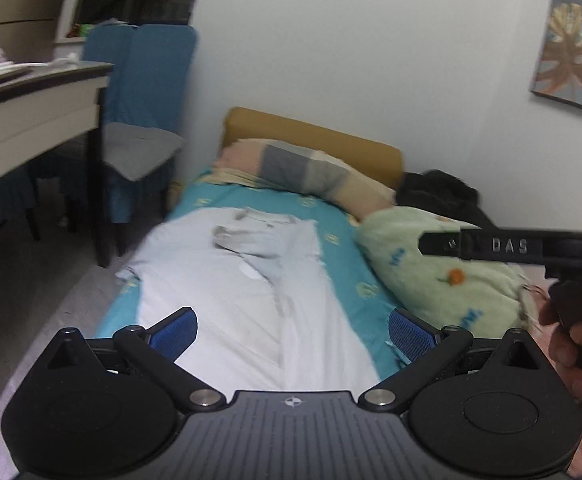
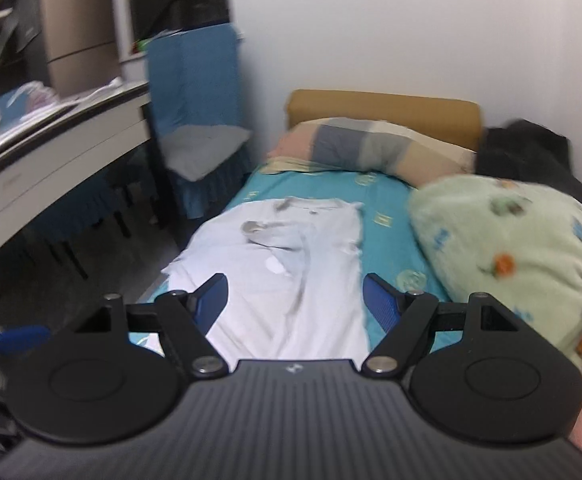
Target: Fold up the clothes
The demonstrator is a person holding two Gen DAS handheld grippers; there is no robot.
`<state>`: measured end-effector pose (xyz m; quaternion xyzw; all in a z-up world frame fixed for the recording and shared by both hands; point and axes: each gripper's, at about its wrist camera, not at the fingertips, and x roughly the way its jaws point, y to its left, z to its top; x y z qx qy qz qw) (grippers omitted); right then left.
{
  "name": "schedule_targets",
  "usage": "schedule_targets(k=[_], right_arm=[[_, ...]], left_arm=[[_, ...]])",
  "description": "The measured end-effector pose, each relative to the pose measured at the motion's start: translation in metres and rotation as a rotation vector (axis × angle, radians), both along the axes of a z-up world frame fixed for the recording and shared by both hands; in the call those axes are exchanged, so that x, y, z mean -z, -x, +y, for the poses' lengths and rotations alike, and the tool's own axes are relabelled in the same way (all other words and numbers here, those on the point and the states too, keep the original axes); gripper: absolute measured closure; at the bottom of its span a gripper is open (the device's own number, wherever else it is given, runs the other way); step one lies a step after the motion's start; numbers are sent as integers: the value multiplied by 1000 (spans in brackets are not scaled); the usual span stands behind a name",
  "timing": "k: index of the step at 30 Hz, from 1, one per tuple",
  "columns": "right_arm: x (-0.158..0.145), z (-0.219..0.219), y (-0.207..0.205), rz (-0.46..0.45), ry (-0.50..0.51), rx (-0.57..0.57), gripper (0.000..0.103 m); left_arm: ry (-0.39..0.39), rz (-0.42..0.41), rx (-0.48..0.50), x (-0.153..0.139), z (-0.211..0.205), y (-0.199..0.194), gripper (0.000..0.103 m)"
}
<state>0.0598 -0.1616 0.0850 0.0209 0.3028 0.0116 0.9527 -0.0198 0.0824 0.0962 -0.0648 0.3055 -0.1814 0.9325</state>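
- Blue pads tip both my tongs: the left tongs (image 1: 293, 332) are spread as wide as they go, with nothing between the pads, hanging above the near end of the shirt.
- My right tongs (image 2: 295, 300) are spread too, a bit narrower, empty, touching nothing.
- One pale blue shirt (image 1: 247, 300) lies flat along the bed (image 1: 343, 236), collar at the far end, on the teal sheet.
- One green floral quilt (image 2: 511, 252) is bunched beside it on the right.
- One checked pillow (image 2: 371, 148) lies by the headboard.
- Two blue-covered chairs (image 1: 147, 76) stand past the counter (image 1: 35, 112) on the left.
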Motion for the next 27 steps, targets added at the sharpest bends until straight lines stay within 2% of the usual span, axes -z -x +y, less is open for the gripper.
schedule_targets(k=[3, 8, 10, 12, 14, 16, 20, 22, 24, 27], right_arm=[[15, 17, -37, 25, 35, -44, 27], [55, 61, -120, 99, 102, -117, 27], [78, 88, -160, 122, 157, -145, 27], [104, 115, -202, 162, 212, -160, 27], [131, 140, -241, 178, 235, -229, 27], [159, 168, -278, 189, 258, -302, 27], [217, 225, -342, 242, 275, -457, 28], [245, 253, -360, 266, 298, -561, 29], [270, 279, -372, 300, 354, -655, 37], [303, 306, -386, 341, 435, -749, 41]], left_arm=[[42, 23, -77, 20, 12, -31, 0], [71, 94, -141, 90, 34, -81, 1], [60, 113, -156, 110, 42, -97, 5], [9, 101, -156, 123, 49, -107, 3], [-35, 89, -156, 135, 57, -117, 3], [-43, 76, -169, 144, 68, -131, 2], [-7, 74, -233, 166, 95, -161, 2], [13, 88, -277, 180, 103, -176, 2], [35, 91, -322, 192, 109, -189, 2], [70, 111, -353, 204, 114, -201, 2]])
